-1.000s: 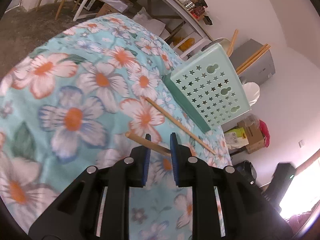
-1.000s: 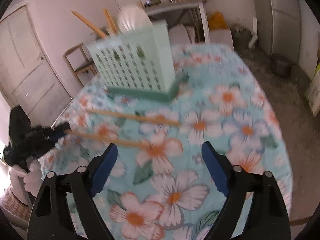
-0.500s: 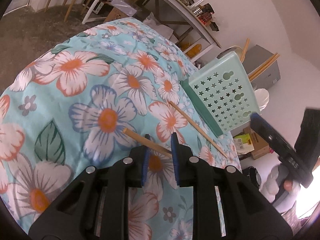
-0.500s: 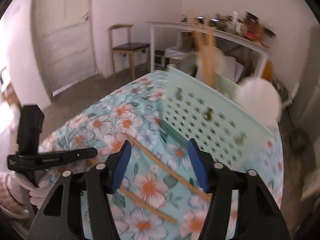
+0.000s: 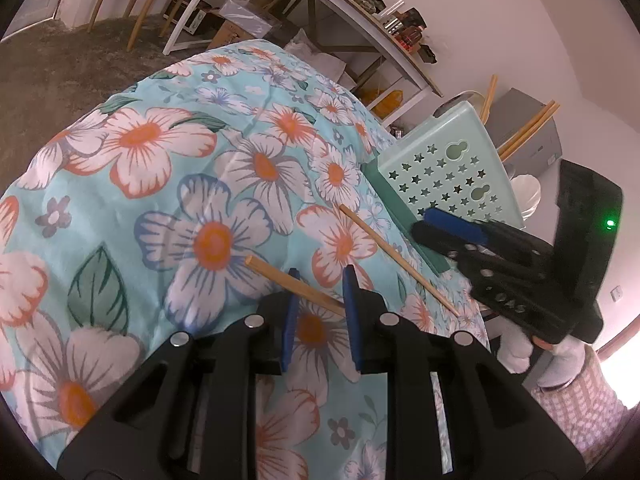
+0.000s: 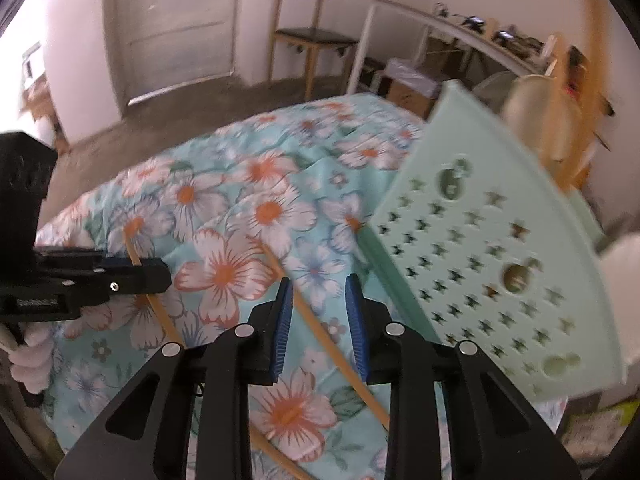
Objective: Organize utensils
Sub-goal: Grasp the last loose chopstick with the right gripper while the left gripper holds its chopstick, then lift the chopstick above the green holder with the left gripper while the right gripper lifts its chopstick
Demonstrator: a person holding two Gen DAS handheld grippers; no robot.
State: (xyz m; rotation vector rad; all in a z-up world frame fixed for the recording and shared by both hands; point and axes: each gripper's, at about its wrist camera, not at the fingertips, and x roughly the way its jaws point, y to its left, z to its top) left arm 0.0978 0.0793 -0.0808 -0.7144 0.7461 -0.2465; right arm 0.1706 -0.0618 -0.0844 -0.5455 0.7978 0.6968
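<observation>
Two wooden chopsticks lie on the floral tablecloth (image 5: 168, 184). My left gripper (image 5: 318, 280) is open, its jaws straddling the near chopstick (image 5: 272, 273) low over the cloth. The far chopstick (image 5: 396, 258) lies beside the mint green star-holed utensil holder (image 5: 452, 168), which holds several chopsticks and a pale spoon. My right gripper (image 6: 318, 286) is open, its jaws either side of the far chopstick (image 6: 328, 344), just left of the holder (image 6: 492, 248). It also shows at the right of the left wrist view (image 5: 452, 232).
The table edge falls to a grey carpet on the left. A wooden chair (image 6: 308, 36) and a white shelf with clutter (image 5: 352, 12) stand behind. A grey cabinet (image 5: 528, 136) stands beyond the holder.
My right gripper has swung in from the table's side, narrowed its jaws and come down around the far chopstick. My left gripper stays over the near chopstick.
</observation>
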